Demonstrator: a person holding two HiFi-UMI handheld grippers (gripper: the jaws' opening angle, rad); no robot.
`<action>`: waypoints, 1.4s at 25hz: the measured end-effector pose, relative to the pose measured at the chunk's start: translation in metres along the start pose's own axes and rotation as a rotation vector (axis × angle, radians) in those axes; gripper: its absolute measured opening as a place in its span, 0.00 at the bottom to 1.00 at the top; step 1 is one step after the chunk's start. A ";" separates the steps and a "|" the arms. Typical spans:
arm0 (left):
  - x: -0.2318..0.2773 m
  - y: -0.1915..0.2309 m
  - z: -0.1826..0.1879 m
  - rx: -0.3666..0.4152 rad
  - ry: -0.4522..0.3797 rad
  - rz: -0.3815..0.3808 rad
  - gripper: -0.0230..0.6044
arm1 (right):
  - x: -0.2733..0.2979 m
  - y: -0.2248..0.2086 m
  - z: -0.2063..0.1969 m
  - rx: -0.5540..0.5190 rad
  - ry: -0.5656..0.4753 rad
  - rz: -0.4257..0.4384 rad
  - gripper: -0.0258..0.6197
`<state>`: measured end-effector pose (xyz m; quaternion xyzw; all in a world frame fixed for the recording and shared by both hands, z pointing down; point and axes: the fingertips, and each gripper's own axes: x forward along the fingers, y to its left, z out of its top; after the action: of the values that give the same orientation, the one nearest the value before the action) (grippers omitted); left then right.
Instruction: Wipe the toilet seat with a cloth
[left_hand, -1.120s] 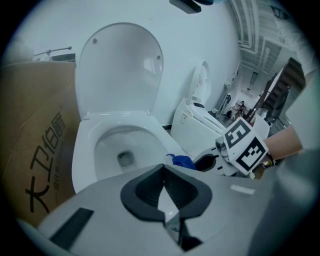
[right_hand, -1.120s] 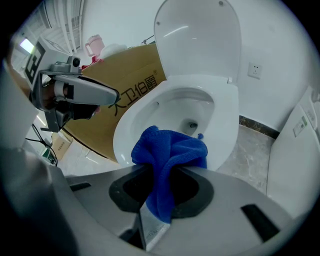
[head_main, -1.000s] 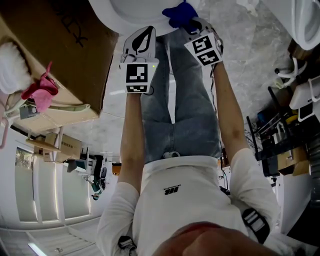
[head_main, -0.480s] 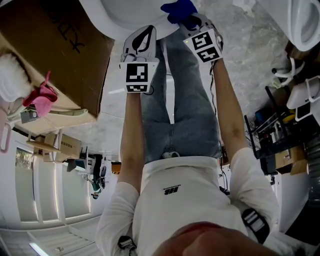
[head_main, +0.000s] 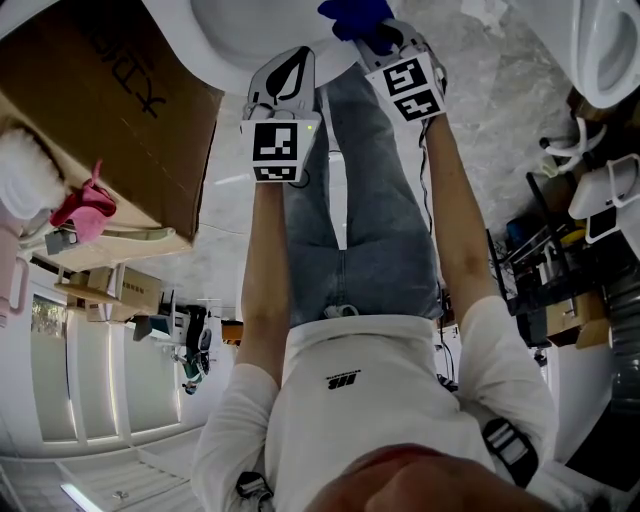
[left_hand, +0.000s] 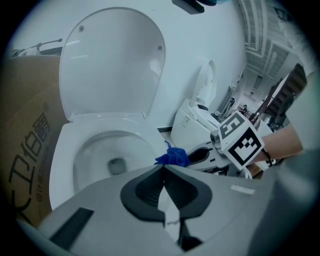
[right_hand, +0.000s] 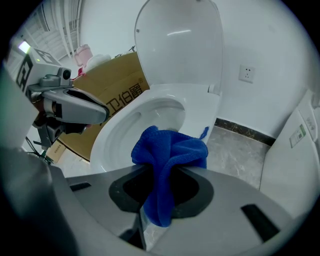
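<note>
One blue cloth (right_hand: 170, 152), pinched between the closed-in fingers of the right gripper (right_hand: 165, 176), bunched ahead of the tips and hanging down behind them. Held just at the near rim of the toilet seat (right_hand: 202, 112); contact not clear. Left gripper (left_hand: 164, 172) alongside, fingers pressed together tip to tip, aimed at the bowl (left_hand: 107, 150). Drain opening showing at the bowl's bottom. Lid (left_hand: 112, 60) tipped upright behind. Cardboard box (left_hand: 22, 145) just beside the toilet; pink rag (head_main: 85, 200) at its edge, whether inside it unclear.
</note>
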<state>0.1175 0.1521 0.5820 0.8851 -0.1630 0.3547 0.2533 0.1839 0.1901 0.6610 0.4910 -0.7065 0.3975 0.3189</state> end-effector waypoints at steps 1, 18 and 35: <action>0.002 0.000 0.002 -0.004 0.000 0.001 0.05 | 0.000 -0.003 0.002 -0.001 -0.002 -0.001 0.17; 0.031 0.025 0.046 -0.058 -0.033 0.030 0.05 | 0.012 -0.051 0.047 -0.041 0.002 -0.009 0.17; 0.046 0.048 0.072 -0.098 -0.063 0.065 0.05 | 0.028 -0.086 0.095 -0.104 0.002 -0.029 0.17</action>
<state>0.1667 0.0668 0.5861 0.8767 -0.2167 0.3261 0.2794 0.2509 0.0774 0.6610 0.4835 -0.7188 0.3559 0.3505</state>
